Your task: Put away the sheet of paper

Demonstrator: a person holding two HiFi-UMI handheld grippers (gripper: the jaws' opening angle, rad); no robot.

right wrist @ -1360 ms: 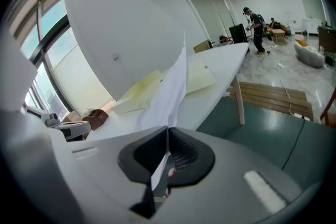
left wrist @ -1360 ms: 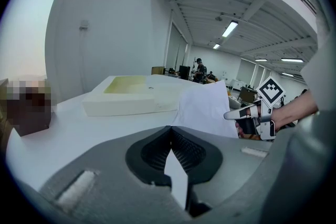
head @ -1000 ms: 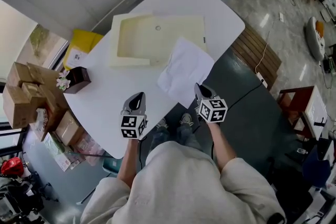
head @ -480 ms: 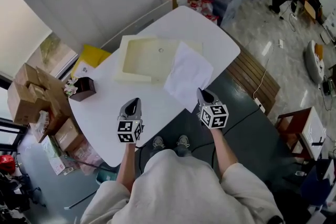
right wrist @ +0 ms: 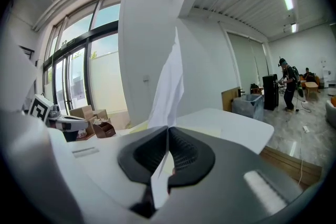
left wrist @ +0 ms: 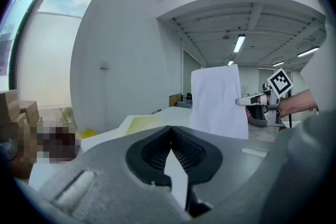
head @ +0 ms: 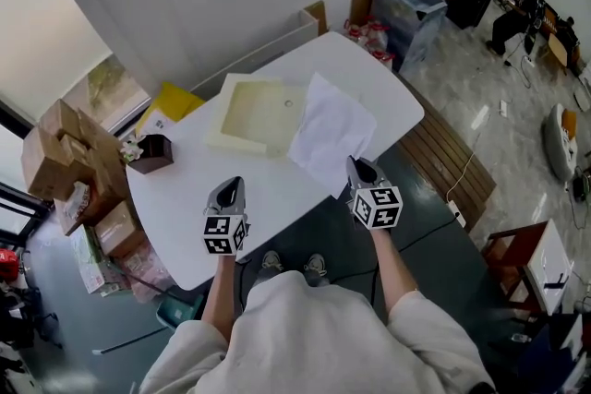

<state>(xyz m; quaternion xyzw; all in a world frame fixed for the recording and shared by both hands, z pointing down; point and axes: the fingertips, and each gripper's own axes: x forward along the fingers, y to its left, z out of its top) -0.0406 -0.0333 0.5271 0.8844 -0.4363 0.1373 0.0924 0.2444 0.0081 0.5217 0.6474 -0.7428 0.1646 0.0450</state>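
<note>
The paper (head: pixel 331 129) is clamped at its lower corner by the right claw (head: pixel 356 165), whose jaws are pressed onto the sheet. The sheet is held raised off the white surface (head: pixel 277 198) at frame centre, overlapping the right side of the cream tray (head: pixel 249 111). The left claw (head: pixel 232 186) is seen lower left of the paper, jaws together, nothing gripped.

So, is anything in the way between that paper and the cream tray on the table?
Nothing visible. The right gripper holds the sheet of paper raised by the tray, at its right side, and the tray looks bare inside.
</note>
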